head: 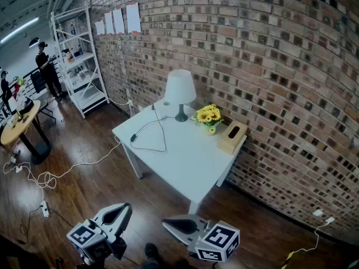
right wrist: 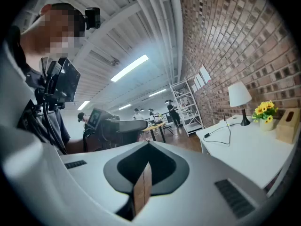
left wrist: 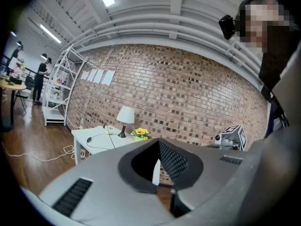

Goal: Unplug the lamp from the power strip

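Observation:
A lamp (head: 180, 88) with a white shade stands at the back of a white table (head: 185, 167) against the brick wall. Its black cord (head: 161, 132) loops over the tabletop, past an inline switch (head: 133, 137), to a plug (head: 152, 107) at the table's far left corner. What the plug sits in is too small to make out. Both grippers hover low over the floor, well short of the table. My left gripper (head: 124, 208) and right gripper (head: 167, 223) are shut with nothing in them. The lamp (left wrist: 125, 115) also shows in the left gripper view, and the lamp (right wrist: 239, 94) in the right gripper view.
Sunflowers (head: 208, 116) and a wooden tissue box (head: 232, 136) sit beside the lamp. A white cable (head: 73, 170) trails over the wooden floor to a power strip (head: 45, 209) on the left. A white shelf unit (head: 78, 60), a round wooden table (head: 19, 122) and people stand far left.

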### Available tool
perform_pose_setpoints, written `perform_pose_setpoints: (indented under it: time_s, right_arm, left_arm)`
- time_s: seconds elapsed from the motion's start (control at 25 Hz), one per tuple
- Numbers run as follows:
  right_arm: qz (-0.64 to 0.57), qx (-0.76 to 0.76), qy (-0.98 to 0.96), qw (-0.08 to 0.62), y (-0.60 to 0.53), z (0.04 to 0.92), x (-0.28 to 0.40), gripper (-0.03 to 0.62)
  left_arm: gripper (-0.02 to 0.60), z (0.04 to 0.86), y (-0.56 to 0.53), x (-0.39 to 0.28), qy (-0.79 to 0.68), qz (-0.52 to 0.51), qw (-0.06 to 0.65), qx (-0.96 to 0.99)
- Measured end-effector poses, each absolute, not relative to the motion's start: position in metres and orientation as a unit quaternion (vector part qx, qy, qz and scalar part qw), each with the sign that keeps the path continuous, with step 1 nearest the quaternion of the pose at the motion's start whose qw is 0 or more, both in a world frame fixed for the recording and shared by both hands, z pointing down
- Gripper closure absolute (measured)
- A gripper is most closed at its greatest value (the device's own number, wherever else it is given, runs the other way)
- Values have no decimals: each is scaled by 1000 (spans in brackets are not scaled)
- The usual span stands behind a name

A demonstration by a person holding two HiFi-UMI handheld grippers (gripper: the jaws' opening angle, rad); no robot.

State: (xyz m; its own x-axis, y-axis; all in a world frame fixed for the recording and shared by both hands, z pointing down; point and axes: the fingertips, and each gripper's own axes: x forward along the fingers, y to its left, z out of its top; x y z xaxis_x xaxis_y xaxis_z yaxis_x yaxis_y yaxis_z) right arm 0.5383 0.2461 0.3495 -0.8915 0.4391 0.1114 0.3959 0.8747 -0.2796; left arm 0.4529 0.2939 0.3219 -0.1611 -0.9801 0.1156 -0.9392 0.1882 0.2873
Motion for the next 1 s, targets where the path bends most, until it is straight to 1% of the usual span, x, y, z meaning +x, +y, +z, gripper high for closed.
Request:
perform_pose_setpoints:
  time_s: [0.28,0.6,0.84,1.0]
  right_arm:
    - [87,-195,-969,123,264,358,470,591]
    - [92,-207,-964,139,280,346,398,591]
    - [65,-239,-959,136,303,345,338,591]
    - [43,-243,-960,131,314,337,304,591]
  left_arm:
    - [558,327,315,380,-754,-92,152,632]
    - [558,313,329,307,-758,-94,134,632]
    - [558,312,362,253,-776,-103,127,609]
    - [558,303,377,224,-784,-85,109,605]
